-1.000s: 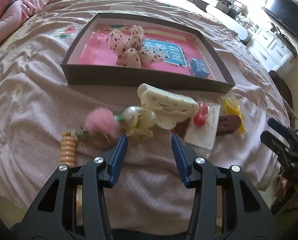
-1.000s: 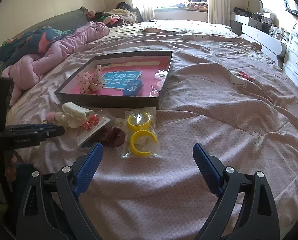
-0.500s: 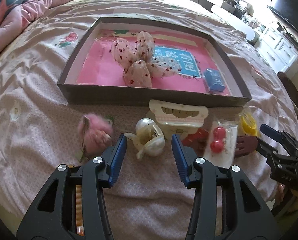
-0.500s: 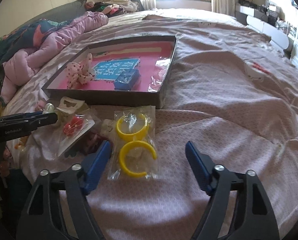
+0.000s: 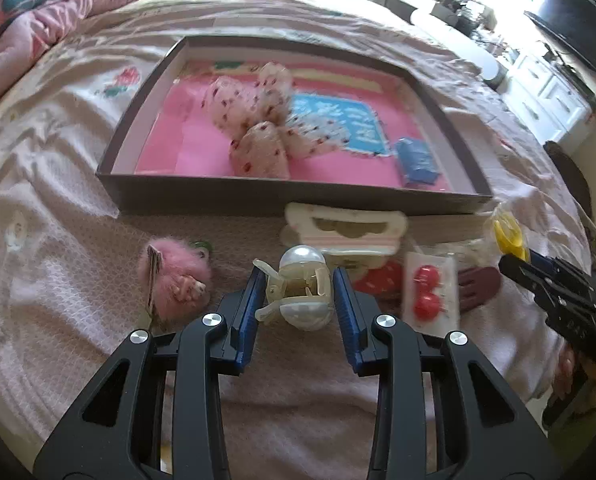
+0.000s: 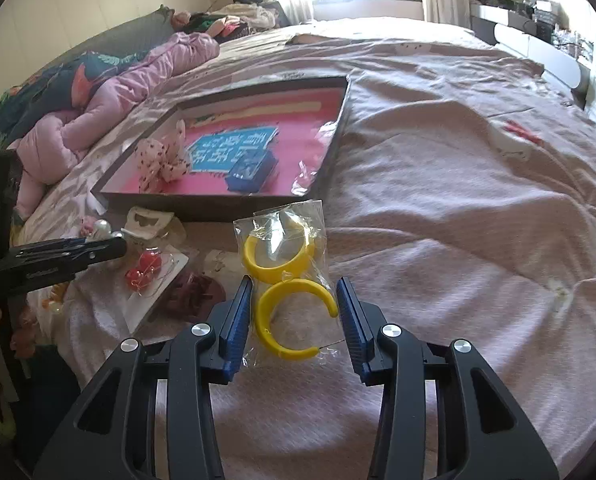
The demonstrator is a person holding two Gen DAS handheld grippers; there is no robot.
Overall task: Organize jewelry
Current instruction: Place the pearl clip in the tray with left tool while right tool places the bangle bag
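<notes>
— Both claws have come in lower and closer over the bed since a second ago, and their jaws have narrowed; what sits between the left ones?

— A pearl hair clip (image 5: 303,289) lies on the bedspread (image 5: 58,280) between the blue pads of the left claw (image 5: 299,280). Its jaws are closing, the pads right at the clip's sides, though whether they press yet I cannot tell. Just left of it lies a pink fluffy clip (image 5: 174,276)

— And the right claw?

— The right claw (image 6: 294,300) straddles the nearer of two yellow bangles (image 6: 290,312), sealed in a clear bag (image 6: 286,264). Those jaws are closing too, and a sliver of gap shows on each side, so they stand apart, not clamped

— What lies beyond?

— Past the pearl clip, a cream claw clip (image 5: 344,228) touches it from behind. To its right, red cherry earrings on a card (image 5: 428,288) and a dark maroon clip (image 5: 480,286). Farther back sits the dark-walled tray (image 5: 258,196) with a pink floor, holding a spotted gauze bow (image 5: 262,120) and a small blue box (image 5: 417,160)

— And farthest?

— A heap of pink quilt (image 6: 98,100) at the head of the bed, well apart from everything
</notes>
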